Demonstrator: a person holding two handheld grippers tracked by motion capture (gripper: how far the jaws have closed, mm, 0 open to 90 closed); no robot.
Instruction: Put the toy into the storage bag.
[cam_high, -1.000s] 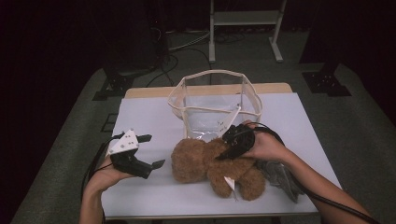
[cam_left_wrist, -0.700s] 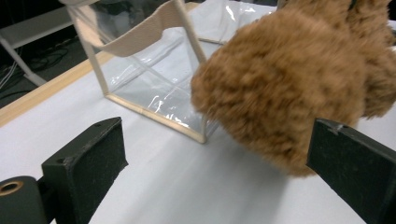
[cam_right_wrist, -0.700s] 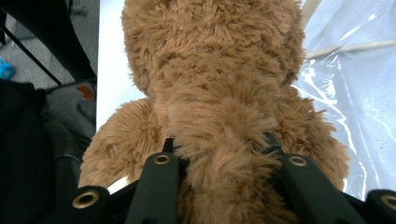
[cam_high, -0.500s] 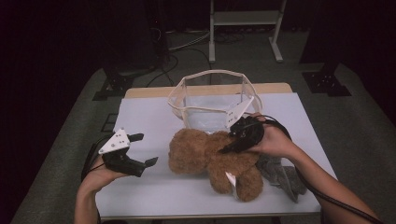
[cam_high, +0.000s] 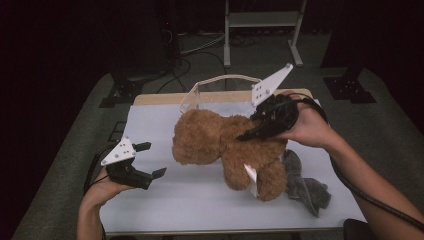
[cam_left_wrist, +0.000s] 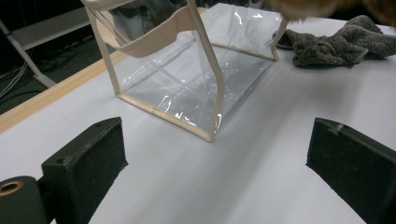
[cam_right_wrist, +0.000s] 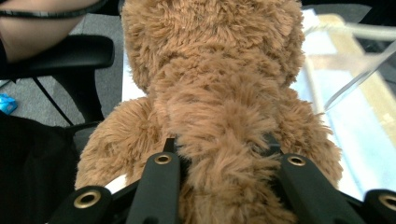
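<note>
**Teddy bear lifted beside the clear bag**

Nearest me, my left gripper rests low over the white table on the left side, its jaws spread wide with nothing between them. In the left gripper view the two black pads frame bare tabletop, with the clear plastic bag standing upright just beyond them.

Further in, my right gripper has its jaws pinched into the brown fur of the teddy bear; the right gripper view shows a thick fold of the bear's body squeezed between them. The bear hangs off the table, long axis roughly level, head toward the left, legs trailing down to the right. A grey cloth lies crumpled under its feet.

Farthest away stands the bag, its open mouth and beige handle directly behind the bear. I judge the coming move depends on that: the opening lies just past and below the bear, on the far side of my right hand.
</note>
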